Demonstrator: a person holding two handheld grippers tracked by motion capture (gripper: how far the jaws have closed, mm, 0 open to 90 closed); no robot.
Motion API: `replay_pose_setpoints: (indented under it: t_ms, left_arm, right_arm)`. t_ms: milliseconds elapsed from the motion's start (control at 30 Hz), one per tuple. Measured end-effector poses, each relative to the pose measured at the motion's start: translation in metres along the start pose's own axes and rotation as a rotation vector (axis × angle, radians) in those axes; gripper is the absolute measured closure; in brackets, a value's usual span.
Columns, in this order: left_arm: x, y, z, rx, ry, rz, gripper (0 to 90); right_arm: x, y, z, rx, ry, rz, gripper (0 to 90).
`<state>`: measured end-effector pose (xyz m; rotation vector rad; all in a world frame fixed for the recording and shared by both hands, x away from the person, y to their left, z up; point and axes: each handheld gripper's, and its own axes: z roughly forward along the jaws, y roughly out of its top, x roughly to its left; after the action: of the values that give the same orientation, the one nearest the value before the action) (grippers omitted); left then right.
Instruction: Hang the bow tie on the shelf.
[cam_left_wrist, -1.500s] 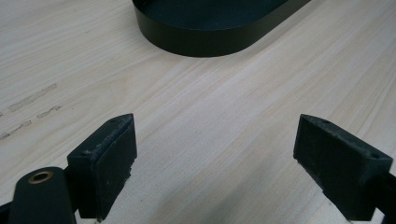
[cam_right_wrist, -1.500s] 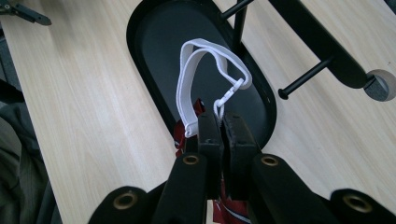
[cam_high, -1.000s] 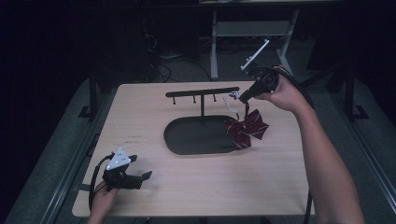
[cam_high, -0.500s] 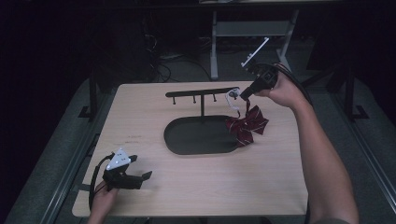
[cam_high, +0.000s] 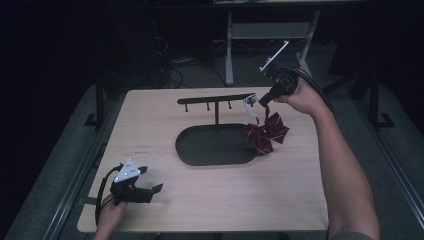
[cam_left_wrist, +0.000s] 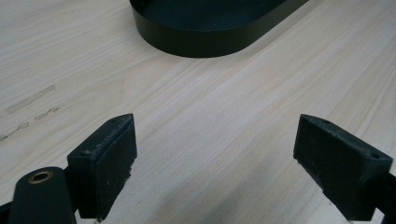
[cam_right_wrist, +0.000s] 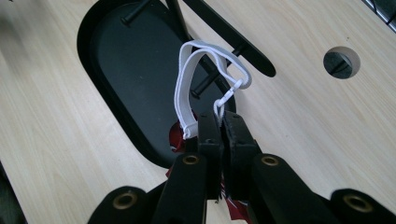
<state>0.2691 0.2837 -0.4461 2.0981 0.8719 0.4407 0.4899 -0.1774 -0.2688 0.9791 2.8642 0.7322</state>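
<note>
Now the right gripper (cam_right_wrist: 219, 122) pinches the white elastic strap (cam_right_wrist: 187, 88) of the red bow tie (cam_high: 266, 132) beside the black hook stand (cam_high: 216, 101); the left gripper (cam_left_wrist: 215, 158) rests on the table (cam_high: 210, 195) with jaws spread.

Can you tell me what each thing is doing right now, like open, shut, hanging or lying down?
Right gripper: shut on the white elastic strap.
White elastic strap: pinched, looped up beside the stand's bar.
Red bow: hanging below the right gripper, at the tray's edge.
Left gripper: open, holding nothing, over the table.
Black stand: upright in its oval tray, pegs bare.
</note>
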Motion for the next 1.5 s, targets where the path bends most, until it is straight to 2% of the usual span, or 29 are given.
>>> replay_pose_setpoints:
  t_ms: [800,1500]
  left_arm:
    - [0.000,0.000,0.000,0.007,0.000,0.008,13.1]
    - [-0.001,0.000,0.000,-0.001,-0.001,0.001,13.1]
  right_arm:
    - [-0.007,-0.001,0.012,0.018,0.002,0.029,85.6]
    - [-0.004,0.000,0.016,0.026,0.002,0.024,81.1]
